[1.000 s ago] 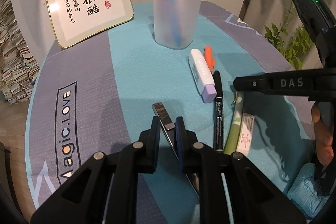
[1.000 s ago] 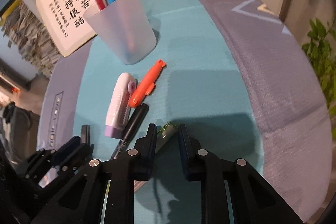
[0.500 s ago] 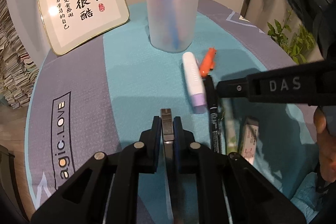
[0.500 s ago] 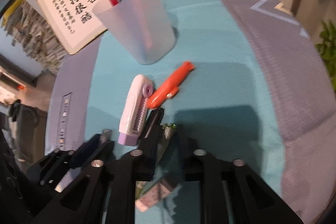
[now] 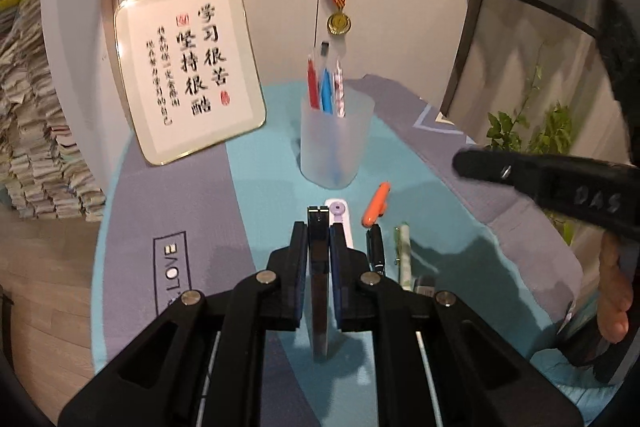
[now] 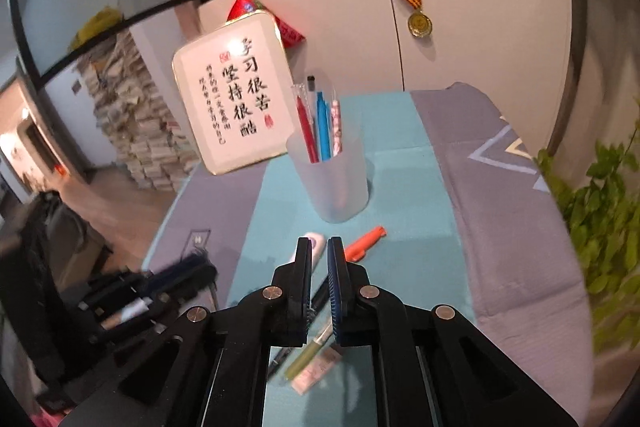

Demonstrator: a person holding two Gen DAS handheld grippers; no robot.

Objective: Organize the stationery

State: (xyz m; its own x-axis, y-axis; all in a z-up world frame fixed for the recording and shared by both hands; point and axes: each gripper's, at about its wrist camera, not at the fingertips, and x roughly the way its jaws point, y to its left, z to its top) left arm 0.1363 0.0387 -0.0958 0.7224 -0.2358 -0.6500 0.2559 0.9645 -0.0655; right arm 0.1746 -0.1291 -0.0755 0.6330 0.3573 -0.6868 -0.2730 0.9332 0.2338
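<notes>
- Lifted since a second ago, the left claw [image 5: 319,241] now carries the dark flat ruler [image 5: 319,267] above the worktop [image 5: 272,179], its fingers clamped on it, with the ruler's tip pointing toward the frosted cup [image 5: 335,143].
- Raised too, the right claw [image 6: 319,259] has its fingers nearly together with nothing between them.
- Below it lie the orange pen [image 6: 363,242], white-and-purple eraser case [image 6: 315,246], black marker [image 6: 320,297], green pen [image 6: 308,355] and a small pink eraser [image 6: 316,369].
- Red, blue and patterned pens stand in the cup.
</notes>
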